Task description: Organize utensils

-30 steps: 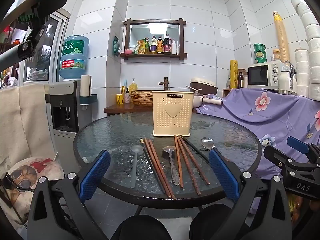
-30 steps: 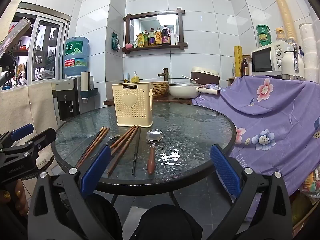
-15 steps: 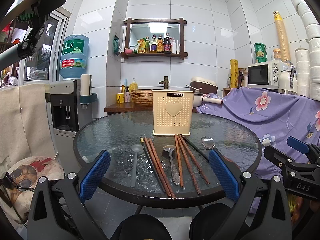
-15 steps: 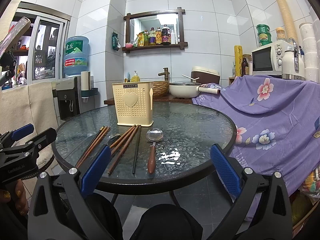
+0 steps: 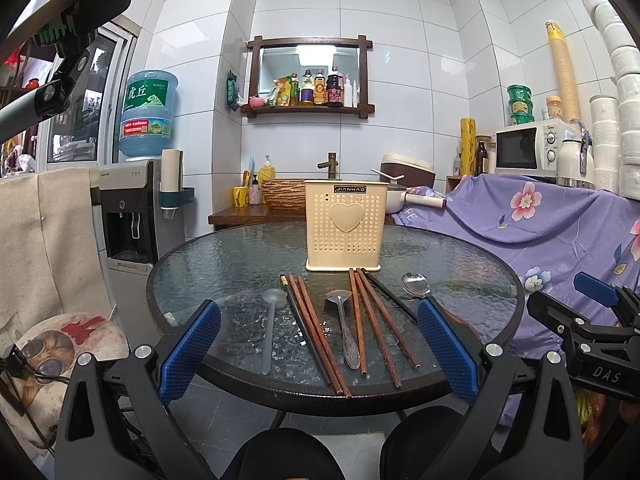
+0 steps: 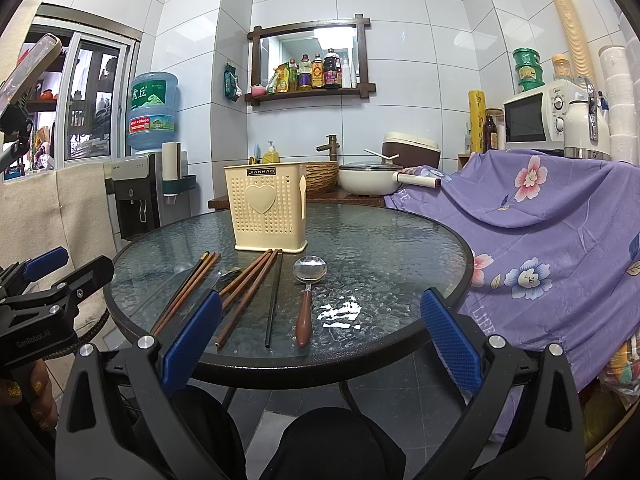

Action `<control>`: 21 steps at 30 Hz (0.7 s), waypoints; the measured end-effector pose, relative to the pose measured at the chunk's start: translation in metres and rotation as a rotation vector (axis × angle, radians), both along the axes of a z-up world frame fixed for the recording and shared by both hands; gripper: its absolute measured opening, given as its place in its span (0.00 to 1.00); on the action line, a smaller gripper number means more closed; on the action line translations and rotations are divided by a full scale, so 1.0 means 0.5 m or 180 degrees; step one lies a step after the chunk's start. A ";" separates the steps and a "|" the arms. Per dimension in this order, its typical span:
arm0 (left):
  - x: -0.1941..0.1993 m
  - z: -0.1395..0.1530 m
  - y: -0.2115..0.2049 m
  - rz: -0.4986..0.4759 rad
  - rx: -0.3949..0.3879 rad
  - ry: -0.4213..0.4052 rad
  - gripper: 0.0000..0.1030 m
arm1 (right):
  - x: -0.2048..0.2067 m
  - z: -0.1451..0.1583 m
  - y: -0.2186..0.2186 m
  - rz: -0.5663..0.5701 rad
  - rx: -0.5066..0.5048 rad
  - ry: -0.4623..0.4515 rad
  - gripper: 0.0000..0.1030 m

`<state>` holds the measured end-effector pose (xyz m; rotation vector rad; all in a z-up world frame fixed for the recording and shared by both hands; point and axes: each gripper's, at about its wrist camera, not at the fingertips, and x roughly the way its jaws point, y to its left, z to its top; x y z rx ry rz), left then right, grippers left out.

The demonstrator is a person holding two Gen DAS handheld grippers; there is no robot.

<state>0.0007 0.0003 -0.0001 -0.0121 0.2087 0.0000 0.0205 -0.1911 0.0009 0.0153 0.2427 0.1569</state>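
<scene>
White-tiled kitchen, round glass bench (image 5: 208, 264): chopsticks (image 5: 316, 336) and spoons (image 5: 344, 332) lie before a cream holder (image 5: 346, 226), both grippers' (image 5: 318, 354) (image 6: 320, 338) jaws wide open, empty, hovering short; thin utensils may skid on slick glass.

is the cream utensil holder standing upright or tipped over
Upright. The cream utensil holder rests flat on its base on the glass table, heart panel facing the camera, its walls vertical in both views.

Left tongs (image 5: 318, 346): black plastic arms, blue textured pads (image 5: 188, 354), silver screws. Right tongs (image 6: 320, 338): same build. White "GenRobot.AI", "DAS" markings. Fingernails (image 6: 38, 388) gold glitter.
</scene>
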 end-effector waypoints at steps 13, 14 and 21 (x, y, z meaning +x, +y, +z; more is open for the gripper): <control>0.000 0.000 -0.001 0.0003 0.0004 0.0002 0.94 | -0.004 0.007 0.004 0.0005 -0.0001 0.0003 0.95; 0.000 0.000 -0.001 0.0004 0.0004 0.0002 0.94 | -0.003 0.008 0.004 0.0006 0.0001 0.0007 0.95; 0.000 0.000 0.000 0.0002 0.0003 0.0005 0.94 | 0.002 -0.005 0.005 0.0004 -0.0002 0.0005 0.95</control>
